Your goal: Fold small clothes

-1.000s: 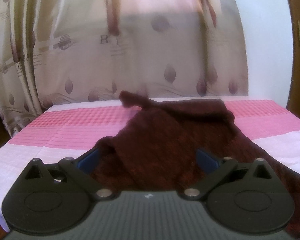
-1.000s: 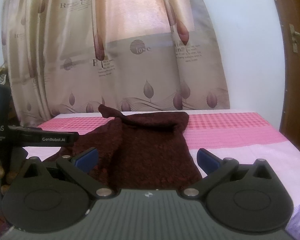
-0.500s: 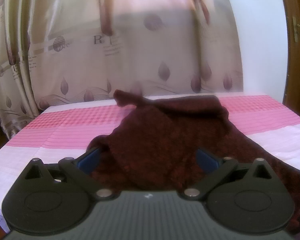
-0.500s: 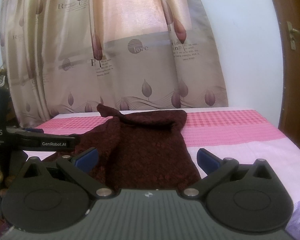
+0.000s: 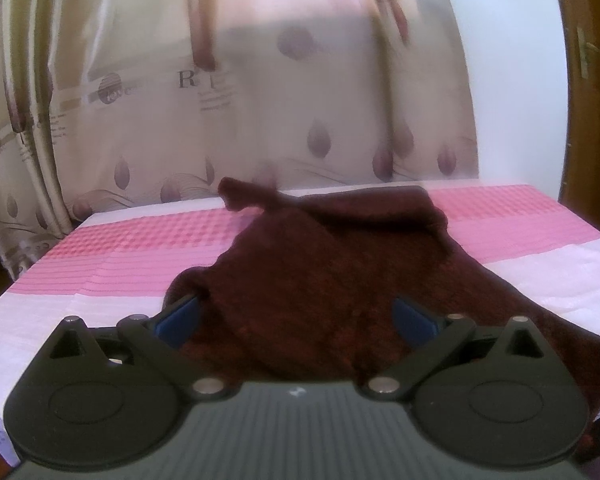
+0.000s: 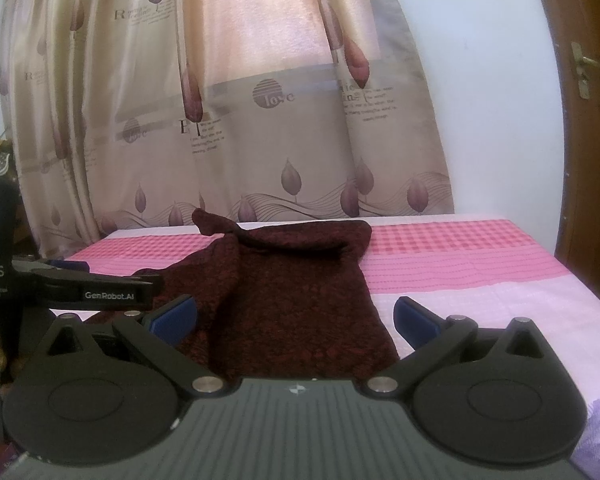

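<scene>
A dark maroon knit garment (image 5: pixel 340 264) lies spread on the pink and white bedcover (image 5: pixel 112 264), with one corner sticking up at the far left. It also shows in the right wrist view (image 6: pixel 296 288). My left gripper (image 5: pixel 296 320) is open and empty, low over the garment's near edge. My right gripper (image 6: pixel 296 316) is open and empty, over the garment's near right part. The left gripper also shows from the side in the right wrist view (image 6: pixel 112 280).
A beige curtain (image 6: pixel 228 120) with leaf prints hangs behind the bed. A white wall (image 6: pixel 496 100) and a brown door (image 6: pixel 588 80) are at the right. The bed's near right edge (image 6: pixel 596 420) drops off.
The left wrist view has shifted slightly, so the garment sits a little lower and farther left in the frame. Both grippers stay open. The garment has not moved.
</scene>
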`<state>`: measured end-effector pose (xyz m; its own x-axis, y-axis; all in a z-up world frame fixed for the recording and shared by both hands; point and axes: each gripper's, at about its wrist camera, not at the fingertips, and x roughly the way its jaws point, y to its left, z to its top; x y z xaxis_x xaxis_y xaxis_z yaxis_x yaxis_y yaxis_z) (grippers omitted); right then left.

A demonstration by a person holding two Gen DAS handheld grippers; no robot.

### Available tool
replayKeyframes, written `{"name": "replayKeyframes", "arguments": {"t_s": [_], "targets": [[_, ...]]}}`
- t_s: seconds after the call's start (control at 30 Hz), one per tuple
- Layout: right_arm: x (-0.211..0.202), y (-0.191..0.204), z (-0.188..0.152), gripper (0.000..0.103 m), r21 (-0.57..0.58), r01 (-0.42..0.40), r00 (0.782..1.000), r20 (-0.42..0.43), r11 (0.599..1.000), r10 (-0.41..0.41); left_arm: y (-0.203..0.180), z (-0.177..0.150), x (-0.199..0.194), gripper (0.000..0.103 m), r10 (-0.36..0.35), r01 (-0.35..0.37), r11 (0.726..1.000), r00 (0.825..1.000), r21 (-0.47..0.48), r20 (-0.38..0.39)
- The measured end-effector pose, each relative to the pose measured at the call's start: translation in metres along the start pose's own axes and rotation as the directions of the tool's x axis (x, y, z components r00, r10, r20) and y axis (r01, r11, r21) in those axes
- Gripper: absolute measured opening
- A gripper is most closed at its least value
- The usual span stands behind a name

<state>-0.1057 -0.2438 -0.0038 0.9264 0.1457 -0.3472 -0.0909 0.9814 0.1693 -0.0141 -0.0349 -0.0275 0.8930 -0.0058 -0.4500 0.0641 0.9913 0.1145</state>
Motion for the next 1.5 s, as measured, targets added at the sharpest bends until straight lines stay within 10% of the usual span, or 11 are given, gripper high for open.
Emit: {"name": "replayKeyframes", "arguments": {"t_s": [0.73, 1.43, 1.5], "targets": [[-0.008, -0.018, -0.006, 0.103, 0.029, 0.019, 1.0, 0.016, 0.999, -0.019, -0.026, -0.01, -0.01, 0.103, -0.09, 0.093, 0.993, 0.995, 0.077, -0.047], [-0.015, -0.051, -0.02, 0.103, 0.106, 0.084, 0.996, -0.001, 0.991, -0.084, -0.065, -0.042, 0.012, 0.102, -0.299, 0.332, 0.939, 0.917, 0.088, -0.263], [-0.014, -0.052, -0.021, 0.103, 0.111, 0.087, 0.996, -0.004, 0.99, -0.087, -0.066, -0.043, 0.01, 0.077, -0.269, 0.302, 0.946, 0.934, 0.116, -0.237]]}}
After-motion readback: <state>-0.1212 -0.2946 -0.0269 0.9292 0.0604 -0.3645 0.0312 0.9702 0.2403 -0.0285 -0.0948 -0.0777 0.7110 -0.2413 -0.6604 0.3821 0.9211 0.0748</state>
